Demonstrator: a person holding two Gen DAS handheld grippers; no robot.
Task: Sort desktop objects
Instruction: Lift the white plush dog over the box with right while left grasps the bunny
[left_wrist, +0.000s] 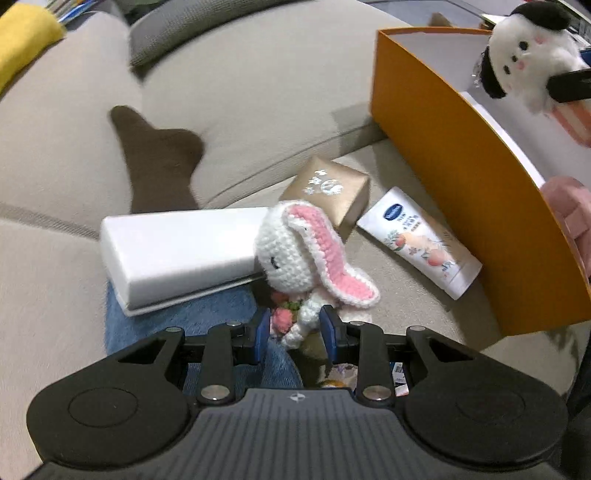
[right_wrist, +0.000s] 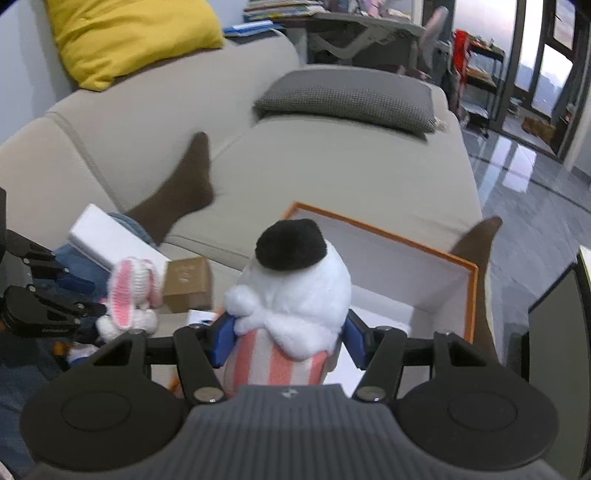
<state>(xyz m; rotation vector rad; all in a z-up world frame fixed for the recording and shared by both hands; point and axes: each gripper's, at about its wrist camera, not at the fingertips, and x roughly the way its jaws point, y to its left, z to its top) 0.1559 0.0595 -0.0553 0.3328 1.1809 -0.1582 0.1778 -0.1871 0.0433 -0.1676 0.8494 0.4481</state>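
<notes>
- My left gripper (left_wrist: 295, 325): matte black linkage arms either side of a dark grey ribbed housing (left_wrist: 295, 435), which serves as my landmark.
- Above the housing, two blue finger pads (left_wrist: 327, 328) on black carriers.
- Silver round pivot screws (left_wrist: 217, 391) just above the housing's upper corners; smaller ones farther up the arms.
- Small white four-point emblem (left_wrist: 296, 397) at the housing's top centre.
- Flanking the housing, two black discs with a raised circular outline (left_wrist: 103, 408).
- My right gripper (right_wrist: 288, 341): same build, blue pads, silver screws, ribbed grey housing.
- I wear blue jeans (left_wrist: 207, 314), above the left housing, and dark brown socks (left_wrist: 159, 158), farther up.
</notes>
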